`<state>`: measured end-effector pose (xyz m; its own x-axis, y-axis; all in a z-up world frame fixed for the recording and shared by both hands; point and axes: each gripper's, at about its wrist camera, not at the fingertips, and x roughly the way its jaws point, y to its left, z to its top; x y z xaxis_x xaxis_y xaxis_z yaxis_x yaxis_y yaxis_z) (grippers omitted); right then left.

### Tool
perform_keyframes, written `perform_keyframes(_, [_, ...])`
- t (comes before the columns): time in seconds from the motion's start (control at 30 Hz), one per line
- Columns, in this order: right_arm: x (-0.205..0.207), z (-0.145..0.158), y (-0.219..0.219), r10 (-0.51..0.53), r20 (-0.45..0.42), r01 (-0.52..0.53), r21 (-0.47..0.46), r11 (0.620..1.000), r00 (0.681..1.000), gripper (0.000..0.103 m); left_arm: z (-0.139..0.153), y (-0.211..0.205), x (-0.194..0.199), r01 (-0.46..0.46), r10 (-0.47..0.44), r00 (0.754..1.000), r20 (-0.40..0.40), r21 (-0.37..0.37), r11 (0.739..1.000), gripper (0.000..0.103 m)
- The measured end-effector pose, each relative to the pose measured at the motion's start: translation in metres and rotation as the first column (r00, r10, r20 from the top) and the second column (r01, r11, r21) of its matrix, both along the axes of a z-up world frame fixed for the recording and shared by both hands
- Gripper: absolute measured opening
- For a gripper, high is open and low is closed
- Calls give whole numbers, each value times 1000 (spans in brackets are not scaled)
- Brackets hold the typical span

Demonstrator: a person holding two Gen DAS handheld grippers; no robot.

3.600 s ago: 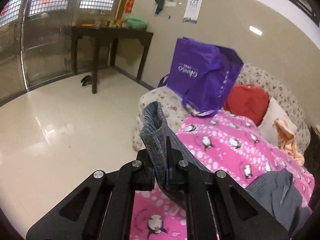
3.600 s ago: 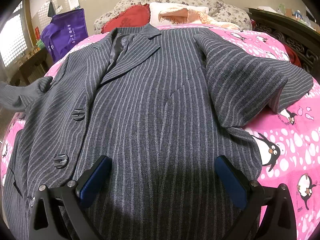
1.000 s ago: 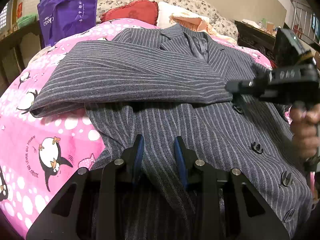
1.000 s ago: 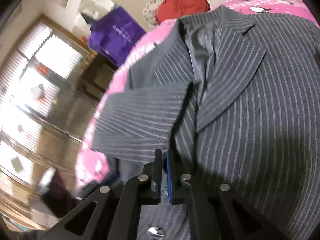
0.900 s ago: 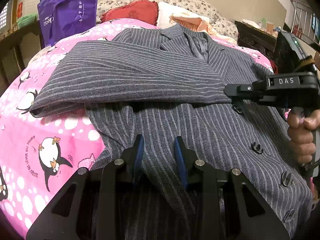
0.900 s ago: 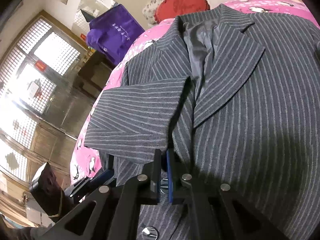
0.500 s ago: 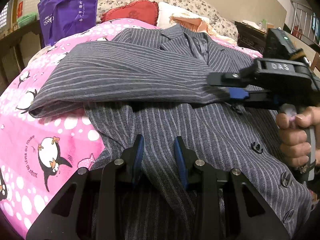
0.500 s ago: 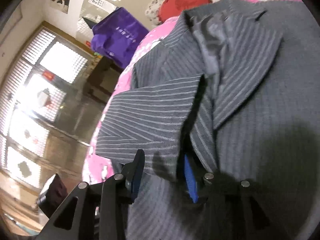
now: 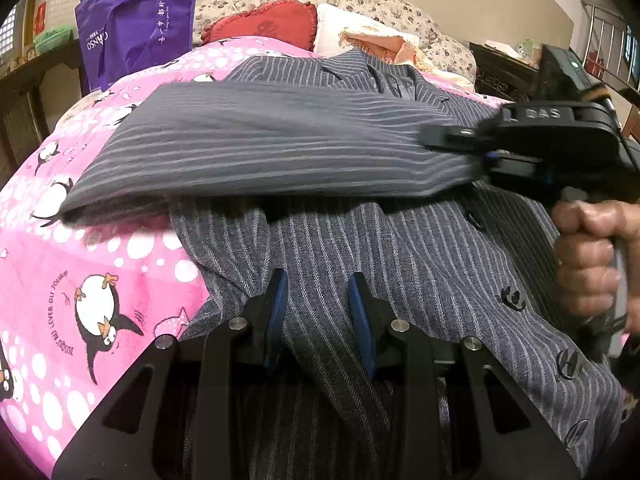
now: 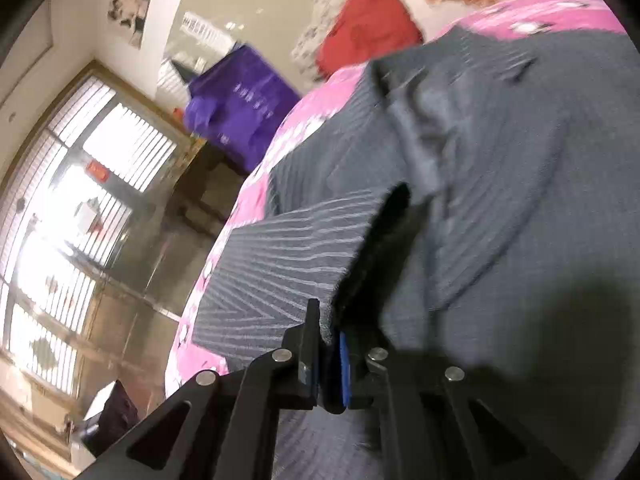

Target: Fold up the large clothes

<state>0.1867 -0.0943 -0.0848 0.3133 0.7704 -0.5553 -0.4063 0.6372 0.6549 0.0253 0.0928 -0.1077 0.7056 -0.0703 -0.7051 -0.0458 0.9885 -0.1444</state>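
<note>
A grey pinstriped jacket (image 9: 400, 256) lies face up on a pink penguin bedspread (image 9: 100, 264). Its sleeve (image 9: 260, 148) is folded across the chest. My left gripper (image 9: 316, 312) is open, its fingers resting on the jacket's lower front. My right gripper (image 9: 486, 156) is shut on the sleeve's cuff end and holds it slightly lifted. In the right wrist view the gripper (image 10: 330, 360) clamps the cuff edge (image 10: 336, 312) of the sleeve (image 10: 288, 264), with the jacket body (image 10: 520, 200) beyond.
A purple bag (image 9: 136, 20), a red cushion (image 9: 264, 24) and a white pillow (image 9: 344, 32) lie at the head of the bed. A dark wooden table (image 9: 24, 80) stands to the left. A window (image 10: 80, 200) and floor lie beyond the bed's edge.
My right gripper opened, then shut on the sleeve's cuff and has started to lift it. The left gripper has not moved.
</note>
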Motion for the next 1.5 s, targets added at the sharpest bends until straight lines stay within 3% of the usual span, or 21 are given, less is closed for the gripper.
perform_keyframes(0.2, [17, -9, -87, -147, -67, 132, -195, 972, 987, 5, 0, -1, 0, 0, 0, 1000, -1, 5, 1000, 31])
perform_keyframes(0.3, [24, -6, -133, -235, -79, 210, -246, 946, 969, 5, -1, -1, 1, -1, 1, 1000, -2, 6, 1000, 31])
perform_keyframes(0.43, [31, 3, -162, -289, -84, 254, -289, 923, 954, 5, -1, -1, 1, 0, 0, 1000, -3, 6, 1000, 31])
perform_keyframes(0.63, [24, 9, -189, -323, -84, 282, -316, 906, 943, 5, -1, -2, 1, 0, 0, 1000, -5, 6, 1000, 31])
perform_keyframes(0.83, [16, 5, -180, -296, -61, 247, -407, 879, 953, 5, 0, -1, 1, 1, -1, 1000, -15, -1, 1000, 31])
perform_keyframes(0.93, [11, 12, -174, -269, -36, 225, -446, 866, 962, 6, 17, 5, 0, -13, 12, 999, -31, -30, 999, 31])
perform_keyframes(1.03, [-5, 39, -174, -242, 16, 226, -423, 878, 970, 13, 51, 13, 4, -36, 37, 999, 31, -21, 999, 32])
perform_keyframes(1.07, [-14, 50, -175, -225, 52, 224, -434, 873, 973, 26, 62, 18, 8, -49, 50, 997, 56, -22, 999, 32])
perform_keyframes(1.1, [-23, 59, -175, -210, 88, 227, -440, 869, 974, 48, 73, 23, 15, -64, 66, 995, 79, -29, 998, 32])
perform_keyframes(1.17, [-41, 74, -174, -185, 170, 243, -443, 863, 968, 62, 87, 33, 36, -93, 97, 991, 95, -49, 994, 43])
perform_keyframes(1.23, [-54, 85, -169, -158, 237, 247, -415, 875, 959, 62, 92, 35, 63, -98, 104, 989, 103, -65, 993, 43])
perform_keyframes(1.3, [-57, 86, -154, -118, 251, 206, -364, 908, 961, 51, 80, 32, 96, -114, 118, 991, 54, -85, 990, 41])
perform_keyframes(1.37, [-57, 78, -130, -76, 272, 184, -395, 900, 959, 48, 58, 30, 115, -142, 142, 990, -11, -45, 989, 28])
perform_keyframes(1.4, [-54, 68, -121, -51, 272, 164, -413, 896, 961, 47, 41, 27, 121, -161, 162, 986, -49, 17, 987, 27])
perform_keyframes(1.43, [-47, 52, -116, -43, 262, 163, -459, 874, 964, 47, 23, 29, 121, -178, 181, 980, -80, 41, 983, 27])
perform_keyframes(1.47, [-37, 30, -116, -68, 224, 181, -539, 822, 972, 44, 11, 34, 115, -185, 187, 979, -80, 31, 982, 27])
perform_keyframes(1.5, [-27, 6, -123, -111, 161, 186, -593, 784, 981, 34, 8, 38, 106, -180, 180, 983, -44, -6, 984, 27])
